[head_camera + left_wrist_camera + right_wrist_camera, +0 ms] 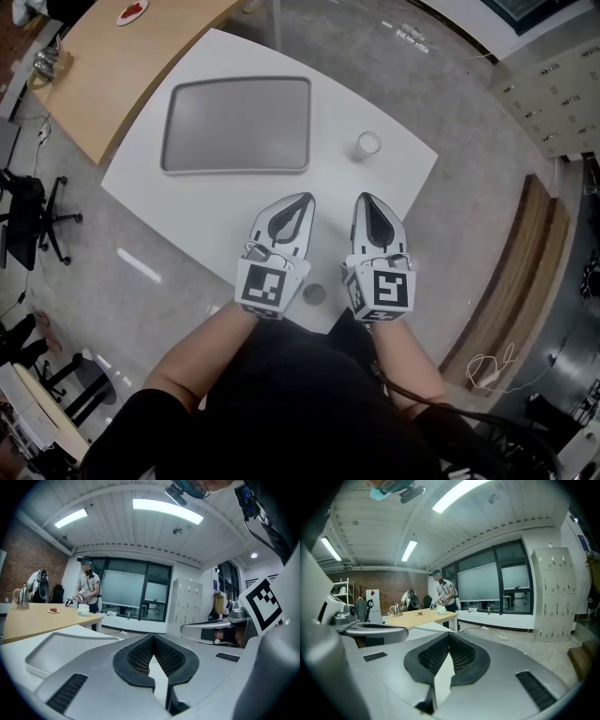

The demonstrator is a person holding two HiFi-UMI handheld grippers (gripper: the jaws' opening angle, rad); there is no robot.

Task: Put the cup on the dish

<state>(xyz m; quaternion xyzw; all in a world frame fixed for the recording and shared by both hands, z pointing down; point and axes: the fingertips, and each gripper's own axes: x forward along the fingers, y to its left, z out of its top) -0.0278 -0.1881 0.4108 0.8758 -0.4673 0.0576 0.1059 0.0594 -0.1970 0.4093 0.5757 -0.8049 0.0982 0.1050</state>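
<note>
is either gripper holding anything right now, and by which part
Nothing is held. The left gripper and right gripper are both shut and empty, and the cup stands untouched on the white table, apart from the dish.

Open white tabletop point(328, 192) from near edge to cup point(367, 144) — dish point(236, 124) well apart, leftward

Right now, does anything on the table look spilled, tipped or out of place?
Nothing stands out: the cup stands upright beside the dish, apart from it, and the dish lies flat and empty on the table.
</note>
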